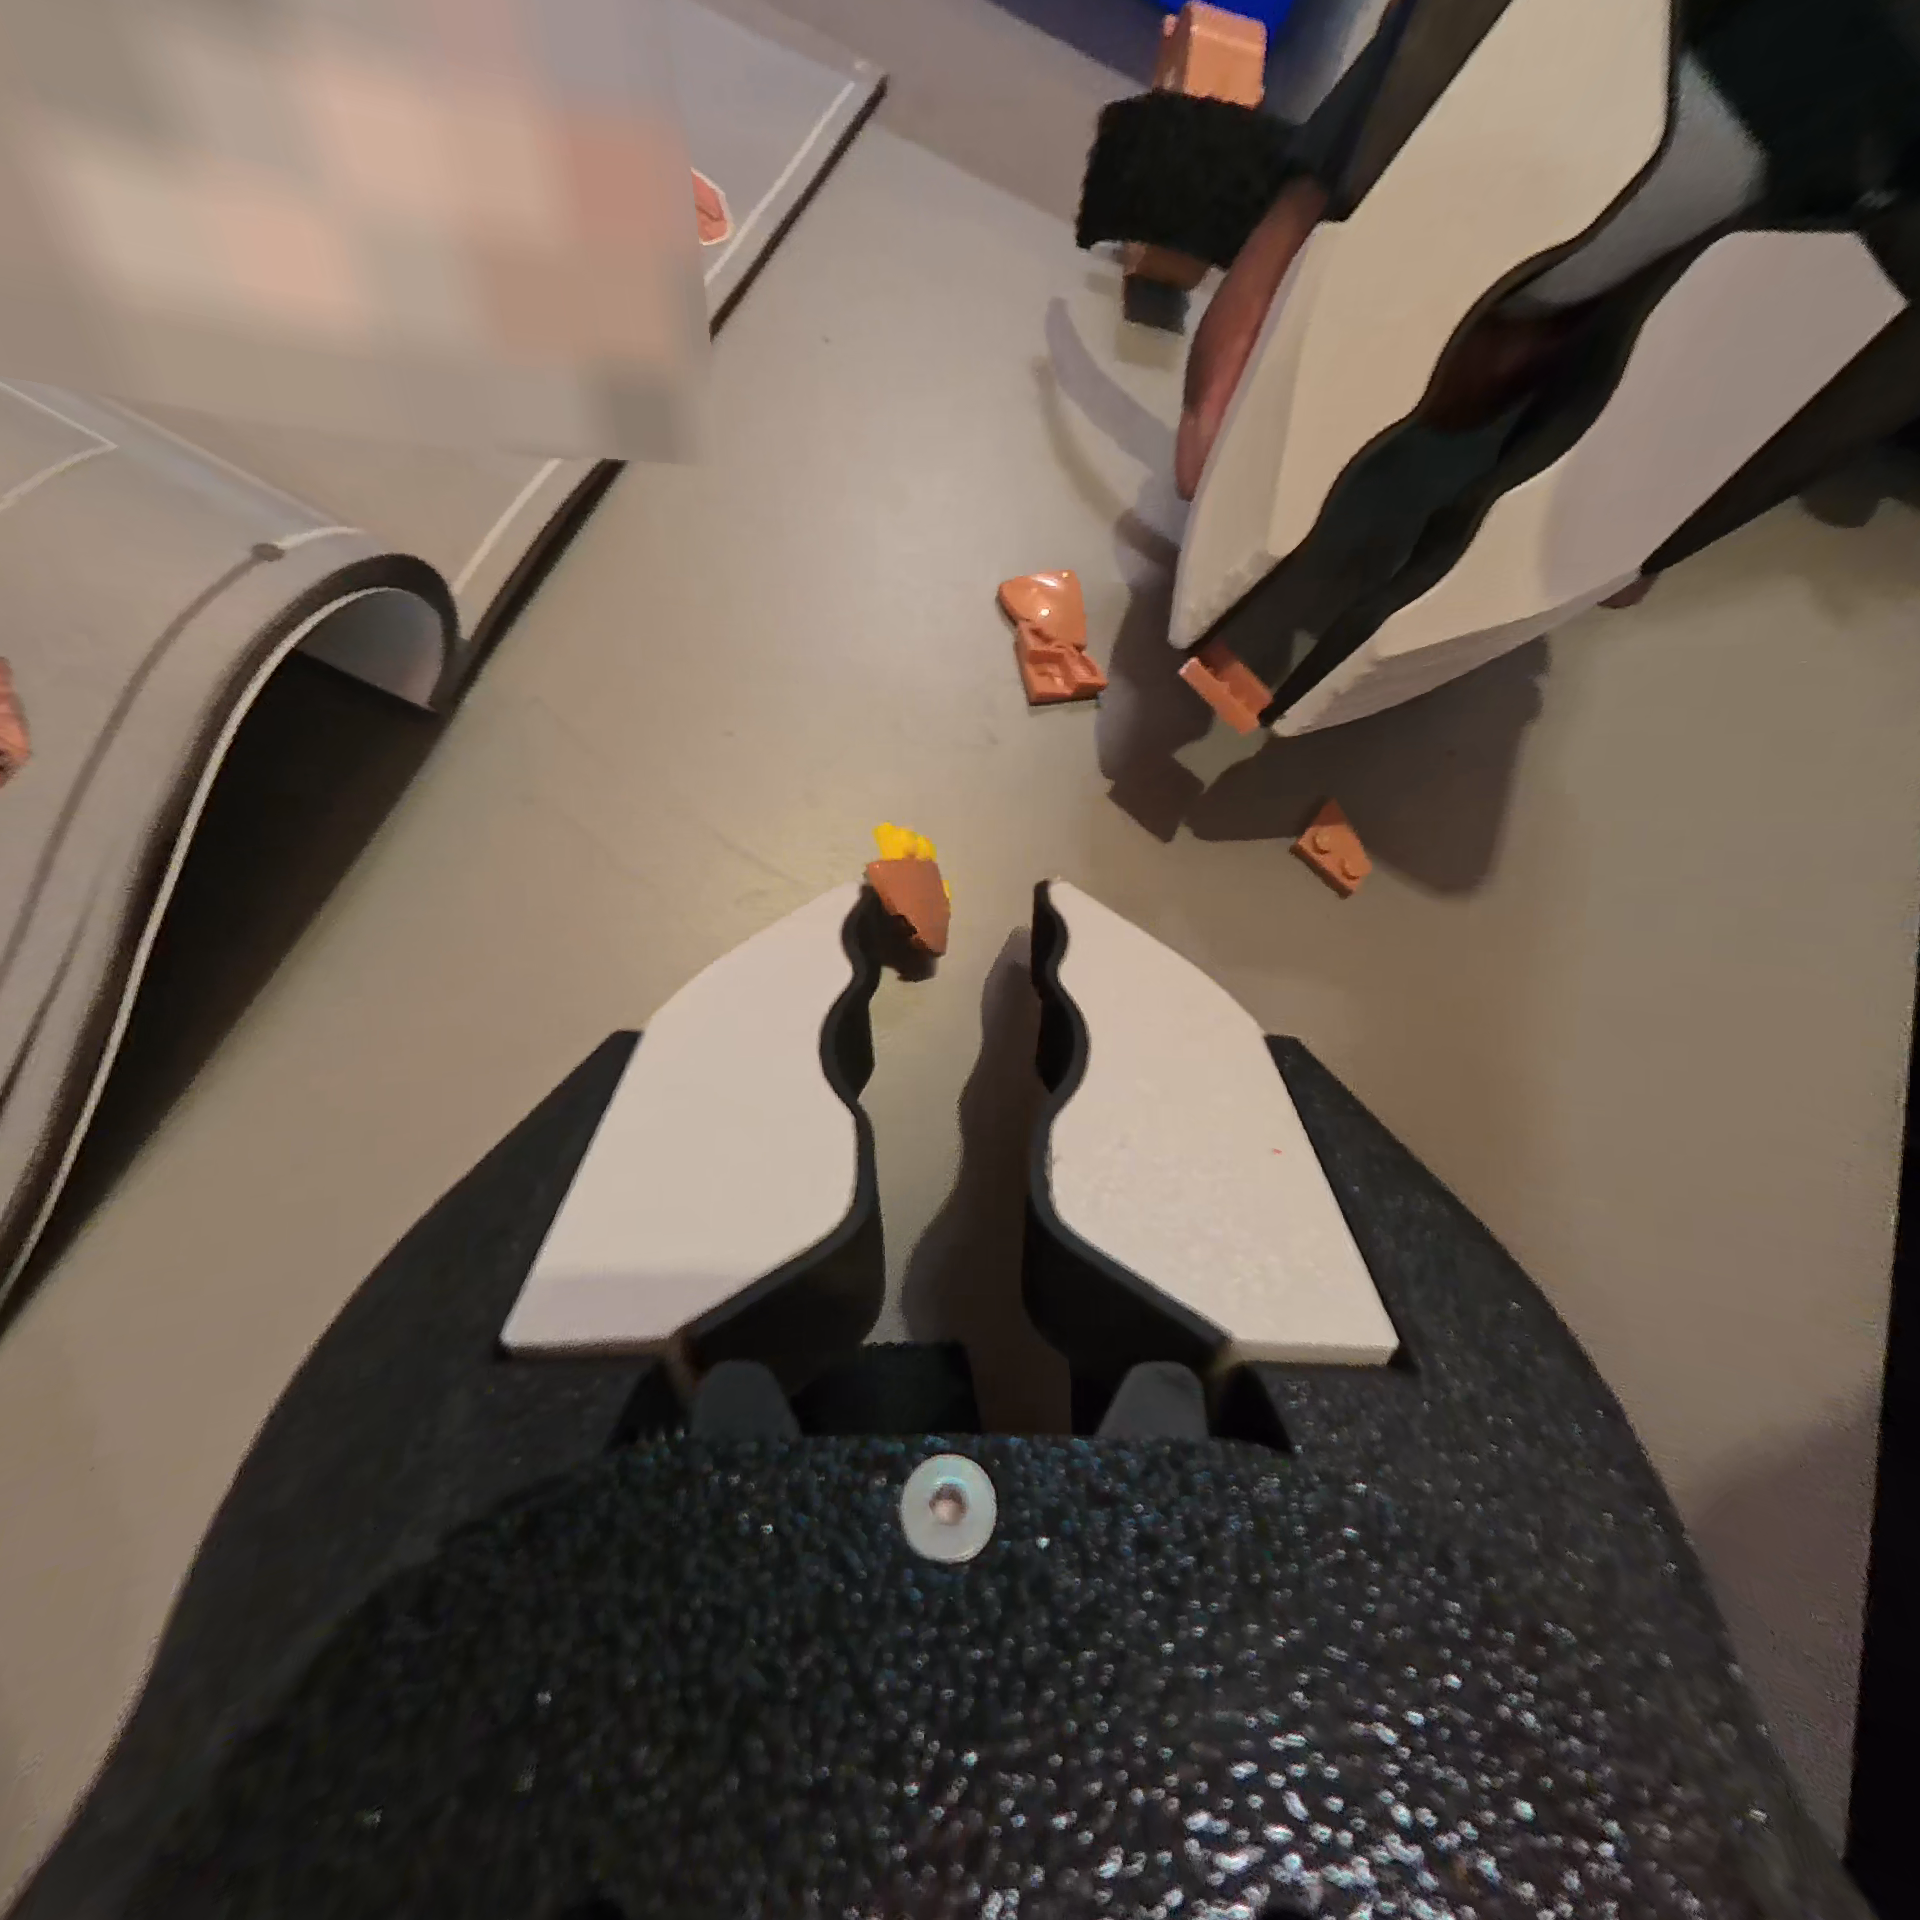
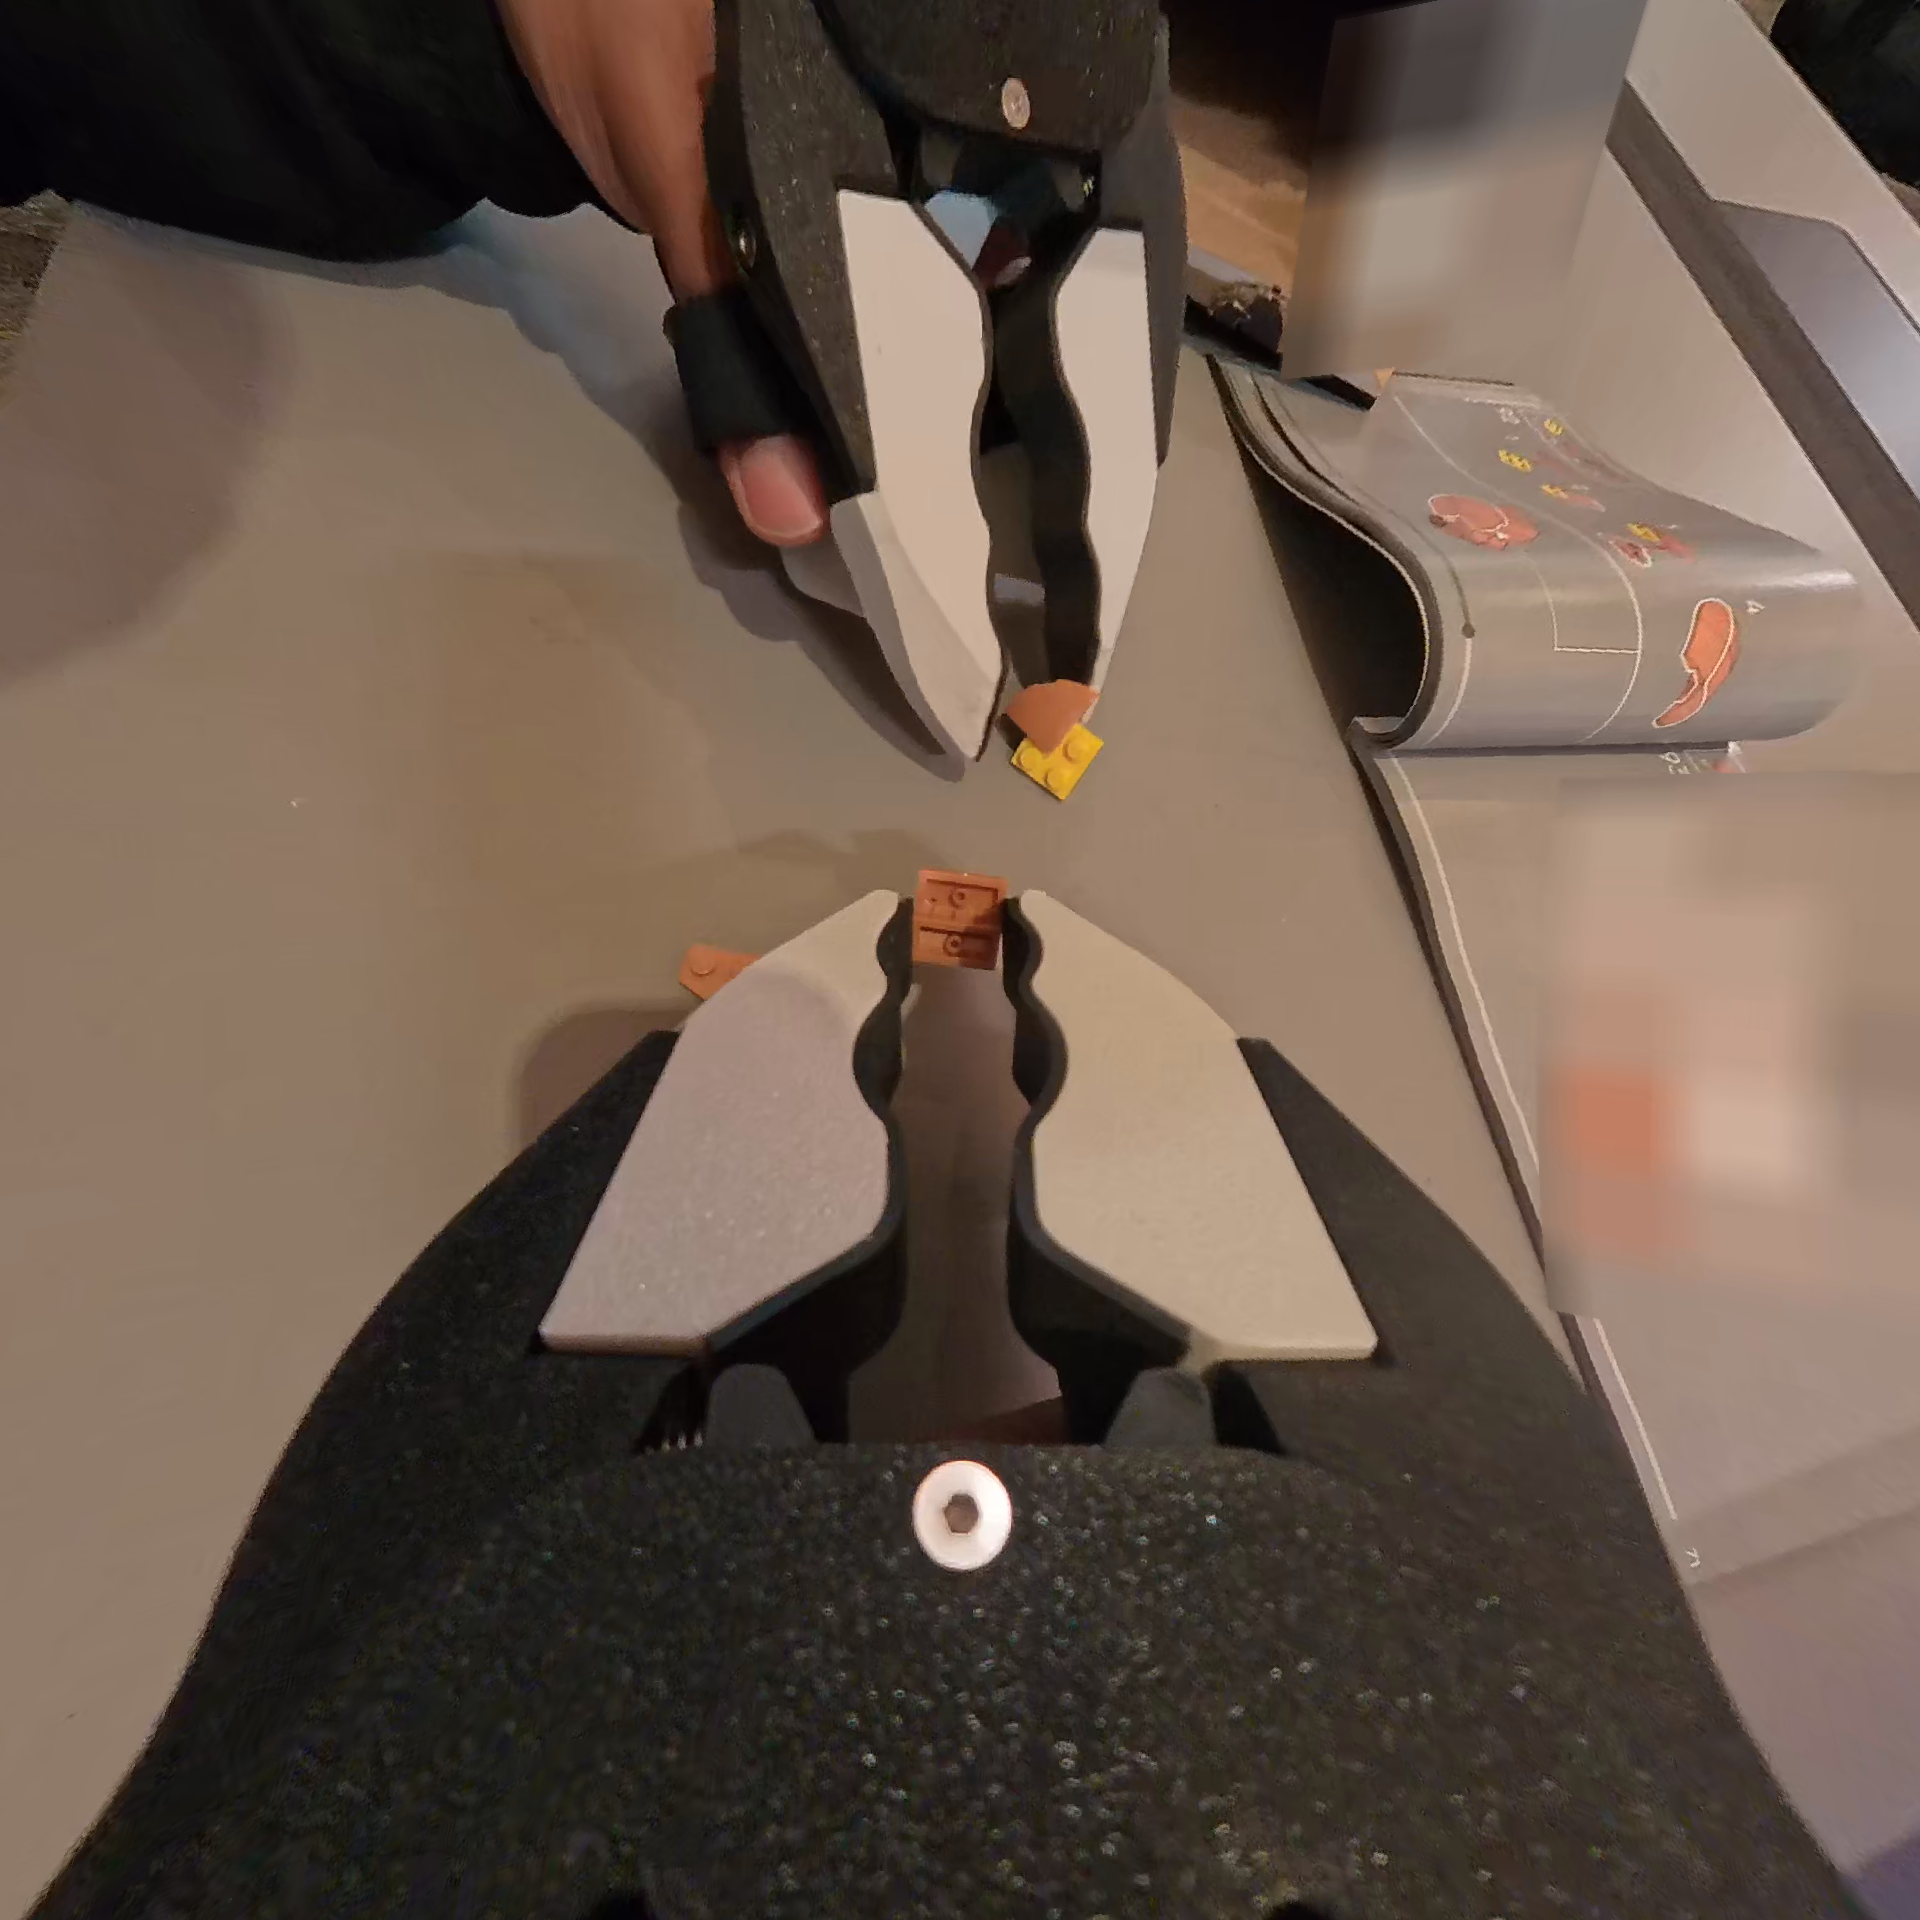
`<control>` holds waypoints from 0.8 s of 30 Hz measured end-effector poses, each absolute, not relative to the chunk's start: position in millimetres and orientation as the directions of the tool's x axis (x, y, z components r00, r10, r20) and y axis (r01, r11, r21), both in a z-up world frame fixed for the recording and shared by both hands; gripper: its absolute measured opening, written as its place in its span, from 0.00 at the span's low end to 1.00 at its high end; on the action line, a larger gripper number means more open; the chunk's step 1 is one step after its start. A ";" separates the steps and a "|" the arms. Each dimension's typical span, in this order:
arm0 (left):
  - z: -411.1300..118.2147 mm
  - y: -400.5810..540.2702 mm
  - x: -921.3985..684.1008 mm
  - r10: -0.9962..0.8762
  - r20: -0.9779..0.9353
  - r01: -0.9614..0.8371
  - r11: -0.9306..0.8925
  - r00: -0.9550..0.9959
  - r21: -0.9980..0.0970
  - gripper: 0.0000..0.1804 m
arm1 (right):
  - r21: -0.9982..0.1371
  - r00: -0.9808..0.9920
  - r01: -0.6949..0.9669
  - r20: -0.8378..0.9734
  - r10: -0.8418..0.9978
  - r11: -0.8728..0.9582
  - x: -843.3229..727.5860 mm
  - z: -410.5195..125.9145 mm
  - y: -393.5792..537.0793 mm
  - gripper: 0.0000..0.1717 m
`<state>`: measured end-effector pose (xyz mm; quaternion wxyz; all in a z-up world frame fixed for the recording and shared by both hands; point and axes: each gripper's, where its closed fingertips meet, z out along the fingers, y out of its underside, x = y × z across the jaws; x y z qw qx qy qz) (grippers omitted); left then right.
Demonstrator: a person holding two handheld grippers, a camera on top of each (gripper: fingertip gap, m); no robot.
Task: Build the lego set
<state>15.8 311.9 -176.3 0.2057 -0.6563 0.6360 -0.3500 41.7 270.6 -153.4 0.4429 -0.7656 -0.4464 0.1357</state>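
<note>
My left gripper (image 1: 948, 899) is open just above the grey table (image 1: 727, 727). A small brown wedge piece (image 1: 912, 914) sits on a yellow studded plate (image 1: 899, 840) beside its left finger; the right finger stands clear of it. The right wrist view shows that same wedge (image 2: 1049, 707) and yellow plate (image 2: 1065, 764) lying on the table at the left gripper's (image 2: 1034, 696) tips. My right gripper (image 2: 958, 914) is shut on a small brown plate (image 2: 958, 930), pads on both its sides. It shows in the left wrist view (image 1: 1247, 696) holding the plate (image 1: 1226, 694) low over the table.
Loose brown pieces lie on the table (image 1: 1051, 639), (image 1: 1330, 847), (image 2: 712, 966). An open grey instruction booklet (image 2: 1610, 623) with a curled page lies along the side, also in the left wrist view (image 1: 260, 644). A hand (image 2: 769, 488) holds the left gripper. Tip to tip, the grippers are about 6 cm apart.
</note>
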 end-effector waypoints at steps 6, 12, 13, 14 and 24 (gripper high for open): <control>-181.5 328.6 12.5 -0.996 0.084 -0.712 -0.060 0.001 -0.699 0.23 | -0.816 0.585 0.545 0.206 0.785 -0.192 42.2 -147.5 274.8 0.09; -133.9 318.7 25.8 -0.953 0.301 -0.503 -0.240 -0.043 -0.830 0.22 | -0.891 0.654 0.445 0.252 0.713 -0.092 44.0 -122.1 286.2 0.09; -122.1 313.6 27.8 -0.923 0.375 -0.450 -0.300 -0.084 -0.841 0.20 | -0.907 0.665 0.417 0.260 0.700 -0.060 43.3 -115.6 287.3 0.09; -111.2 308.4 29.1 -0.884 0.450 -0.405 -0.366 -0.131 -0.838 0.19 | -0.921 0.676 0.389 0.265 0.688 -0.028 42.5 -109.1 287.7 0.09; -66.7 273.1 32.3 -0.379 0.811 -0.356 -0.756 -0.446 -0.549 0.19 | -0.899 0.679 0.328 0.438 0.589 0.291 24.9 -68.1 273.2 0.09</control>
